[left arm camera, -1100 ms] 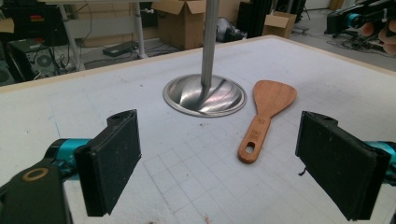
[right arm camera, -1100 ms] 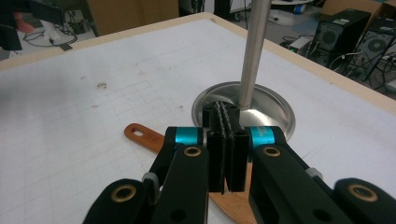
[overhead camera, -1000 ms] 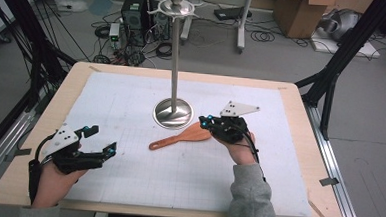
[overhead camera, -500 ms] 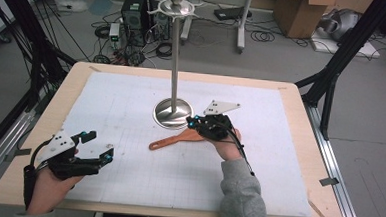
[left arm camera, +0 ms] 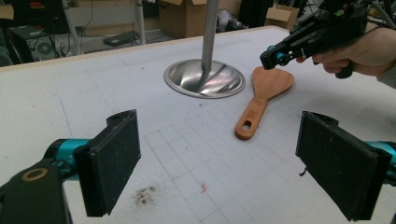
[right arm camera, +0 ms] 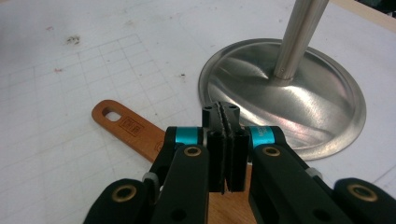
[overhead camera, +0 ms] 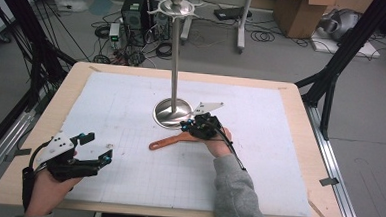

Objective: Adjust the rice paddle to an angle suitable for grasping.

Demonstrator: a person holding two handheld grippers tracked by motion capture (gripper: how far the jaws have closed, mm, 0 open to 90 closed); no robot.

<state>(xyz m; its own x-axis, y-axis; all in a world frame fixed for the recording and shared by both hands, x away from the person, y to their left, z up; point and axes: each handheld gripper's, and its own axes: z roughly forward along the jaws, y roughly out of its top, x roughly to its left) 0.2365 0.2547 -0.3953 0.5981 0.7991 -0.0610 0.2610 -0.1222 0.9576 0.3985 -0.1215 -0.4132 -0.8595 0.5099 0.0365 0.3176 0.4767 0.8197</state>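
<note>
A wooden spatula (overhead camera: 172,140) lies flat on the white mat, its blade toward the round base of a metal stand (overhead camera: 172,113). My right gripper (overhead camera: 185,124) hovers just over the blade, jaws shut with nothing between them. In the right gripper view the shut gripper (right arm camera: 225,140) covers the blade, while the spatula's handle (right arm camera: 126,123) with its hanging hole runs left and the stand's base (right arm camera: 289,102) lies just beyond. My left gripper (overhead camera: 98,146) rests open at the near left. In its own view the left gripper (left arm camera: 229,163) faces the spatula (left arm camera: 261,93) and the right gripper (left arm camera: 280,53).
The stand's pole (overhead camera: 174,52) rises tall from the base to a hooked top (overhead camera: 176,5). The white gridded mat (overhead camera: 288,158) covers most of the wooden table (overhead camera: 321,195). Dark smudges (left arm camera: 144,196) mark the mat close to the left gripper.
My right gripper has moved left over the spatula blade, closer to the stand's base. The left gripper has hardly shifted.
</note>
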